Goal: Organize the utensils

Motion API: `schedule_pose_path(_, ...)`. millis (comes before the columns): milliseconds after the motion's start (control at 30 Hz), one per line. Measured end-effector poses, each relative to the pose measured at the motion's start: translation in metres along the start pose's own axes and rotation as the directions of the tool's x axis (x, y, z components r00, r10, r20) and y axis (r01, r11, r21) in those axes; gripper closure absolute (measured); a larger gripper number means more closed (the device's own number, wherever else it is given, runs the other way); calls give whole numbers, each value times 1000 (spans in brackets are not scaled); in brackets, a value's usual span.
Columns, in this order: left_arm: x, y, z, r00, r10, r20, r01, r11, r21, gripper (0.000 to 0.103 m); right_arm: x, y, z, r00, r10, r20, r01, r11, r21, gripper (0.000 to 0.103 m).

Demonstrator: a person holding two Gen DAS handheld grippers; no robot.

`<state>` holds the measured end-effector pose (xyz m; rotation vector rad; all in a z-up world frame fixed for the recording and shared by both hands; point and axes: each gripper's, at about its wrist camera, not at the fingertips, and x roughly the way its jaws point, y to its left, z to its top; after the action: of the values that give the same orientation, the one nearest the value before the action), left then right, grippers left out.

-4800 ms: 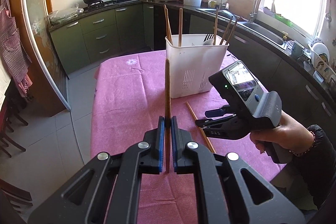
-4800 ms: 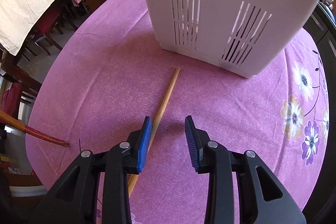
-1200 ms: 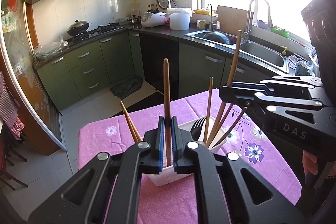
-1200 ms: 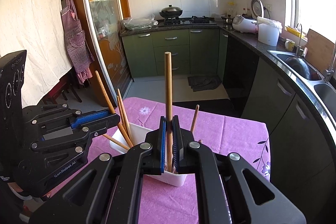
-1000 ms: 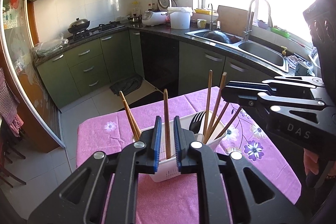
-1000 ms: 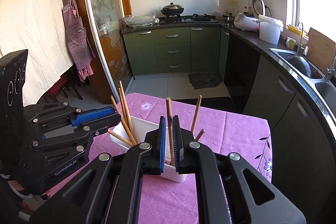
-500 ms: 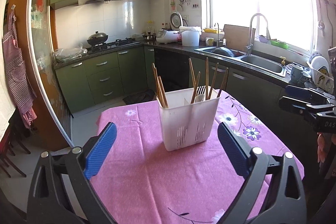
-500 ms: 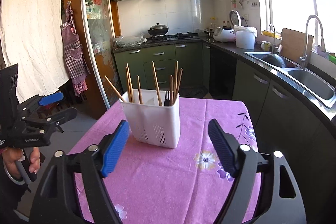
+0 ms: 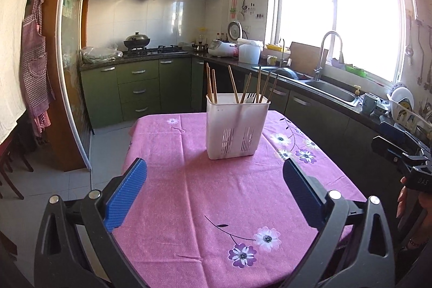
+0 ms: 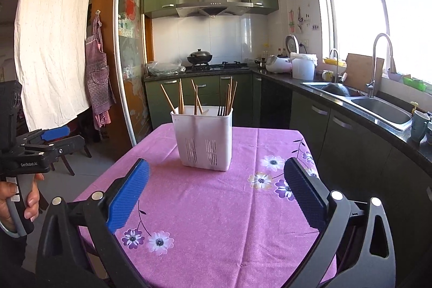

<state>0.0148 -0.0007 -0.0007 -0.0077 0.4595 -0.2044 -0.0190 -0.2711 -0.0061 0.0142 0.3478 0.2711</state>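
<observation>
Holder stands centre frame on the table, chopsticks upright inside, apparently sorted. Left gripper and right gripper are spread wide, empty, well apart from it. Task judged complete.

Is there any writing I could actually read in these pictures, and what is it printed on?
"GenRobot.AI": on the side of the left gripper, seen from the right wrist camera.
"DAS": on the body of the right gripper, at the edge of the left wrist view.
Small logo on the range hood: too small to read.
Stickers and papers on the glass door: blurred, unreadable.
</observation>
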Motion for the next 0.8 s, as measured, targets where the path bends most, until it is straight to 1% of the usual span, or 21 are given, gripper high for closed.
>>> schedule_pose_path(200,-34,-4,-4,999,28,31,-28,1000,-1,7,-45,10,11,998,-16,56,16,1000,2,5)
schedule_pose_path(333,-51,-5,-7,998,41,48,-41,999,9,7,-61,16,16,997,-32,74,32,999,-4,5)
schedule_pose_path(467,-60,-4,-7,997,48,62,-48,999,0,7,-69,23,15,996,-39,83,41,999,-19,5)
schedule_pose_path(800,-67,-5,-7,995,68,76,-69,998,10,7,-61,25,12,998,-34,60,36,999,-22,5)
